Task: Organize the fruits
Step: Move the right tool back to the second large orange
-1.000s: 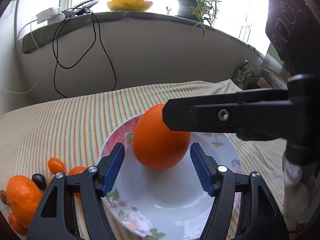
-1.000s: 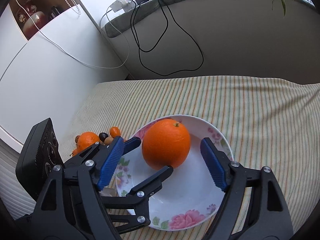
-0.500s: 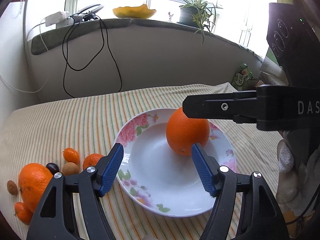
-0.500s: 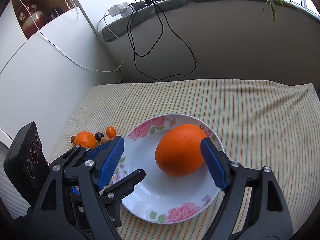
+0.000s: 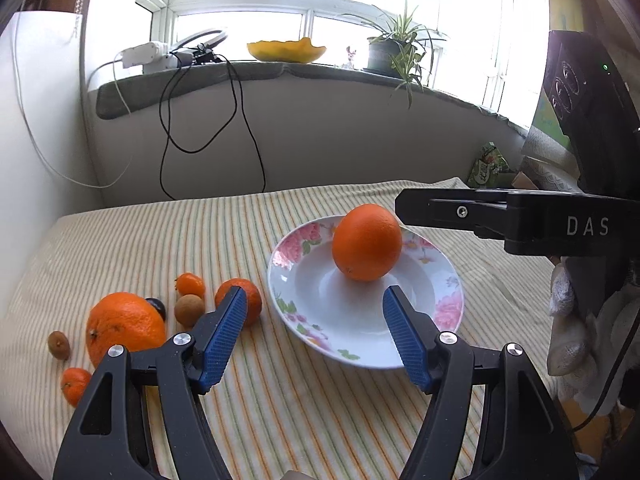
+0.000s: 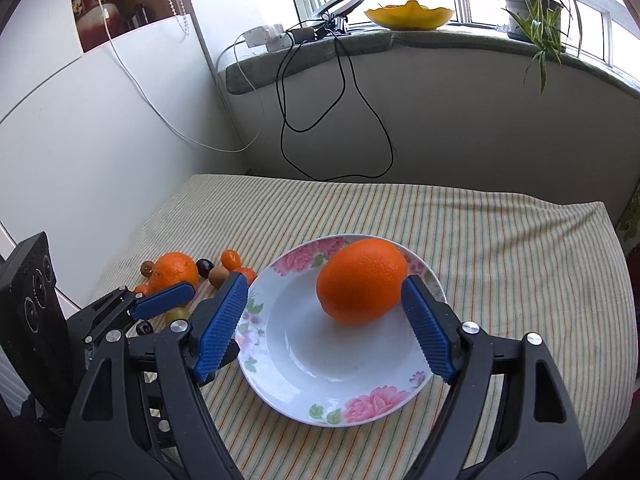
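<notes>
A large orange (image 5: 366, 248) rests on the flowered white plate (image 5: 320, 308) on the striped cloth. My left gripper (image 5: 313, 294) hangs open over the plate's near rim, with nothing between its blue pads. To its left lie the loose fruits: a big orange (image 5: 124, 328), a mandarin (image 5: 250, 300), a kumquat (image 5: 191, 284) and small brown and dark ones. My right gripper (image 6: 325, 284) is open in front of the orange (image 6: 362, 280), which lies close to the right pad (image 6: 428, 332). The plate (image 6: 320, 360) fills that view's middle.
A gloved hand (image 5: 568, 320) holds the right gripper at the right edge. A white cabinet wall (image 6: 100, 140) stands left of the table. Behind it, black cables (image 5: 240, 120) hang from a sill with a yellow bowl (image 5: 286, 50) and a potted plant (image 5: 394, 54).
Both grippers have drawn back and risen from the plate, and the left one has swung left. The orange stays on the plate. More loose fruit now shows.
</notes>
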The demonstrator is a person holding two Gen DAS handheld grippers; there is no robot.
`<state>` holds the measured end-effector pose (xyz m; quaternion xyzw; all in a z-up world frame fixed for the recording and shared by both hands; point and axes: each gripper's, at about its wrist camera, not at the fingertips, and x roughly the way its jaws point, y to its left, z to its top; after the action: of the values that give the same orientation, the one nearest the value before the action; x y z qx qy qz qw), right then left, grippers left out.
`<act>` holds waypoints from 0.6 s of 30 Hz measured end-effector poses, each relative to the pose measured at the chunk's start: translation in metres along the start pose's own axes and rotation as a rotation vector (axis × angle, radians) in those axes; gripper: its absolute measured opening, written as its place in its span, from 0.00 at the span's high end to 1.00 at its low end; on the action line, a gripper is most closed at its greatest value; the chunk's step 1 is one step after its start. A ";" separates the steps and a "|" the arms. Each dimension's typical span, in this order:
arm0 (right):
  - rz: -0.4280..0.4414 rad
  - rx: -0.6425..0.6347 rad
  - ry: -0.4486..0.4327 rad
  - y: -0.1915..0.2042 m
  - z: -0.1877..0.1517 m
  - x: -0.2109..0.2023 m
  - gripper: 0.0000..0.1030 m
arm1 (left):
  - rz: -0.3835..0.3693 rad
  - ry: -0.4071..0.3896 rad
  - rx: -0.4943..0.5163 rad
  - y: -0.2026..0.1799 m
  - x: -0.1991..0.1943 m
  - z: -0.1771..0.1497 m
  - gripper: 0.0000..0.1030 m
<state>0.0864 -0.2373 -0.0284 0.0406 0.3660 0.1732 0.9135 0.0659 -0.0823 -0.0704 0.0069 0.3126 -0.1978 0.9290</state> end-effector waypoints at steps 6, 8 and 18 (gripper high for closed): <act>0.040 -0.038 -0.008 0.020 -0.010 -0.008 0.20 | 0.024 -0.021 -0.033 0.014 -0.029 -0.016 0.32; 0.067 -0.051 0.004 0.026 -0.012 -0.007 0.19 | 0.041 -0.024 -0.049 0.022 -0.037 -0.019 0.32; 0.121 -0.144 0.054 0.064 -0.011 0.008 0.13 | 0.132 -0.030 -0.127 0.063 -0.064 -0.036 0.32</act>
<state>0.0658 -0.1748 -0.0288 -0.0078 0.3740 0.2550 0.8916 0.0221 0.0034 -0.0687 -0.0343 0.3093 -0.1161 0.9432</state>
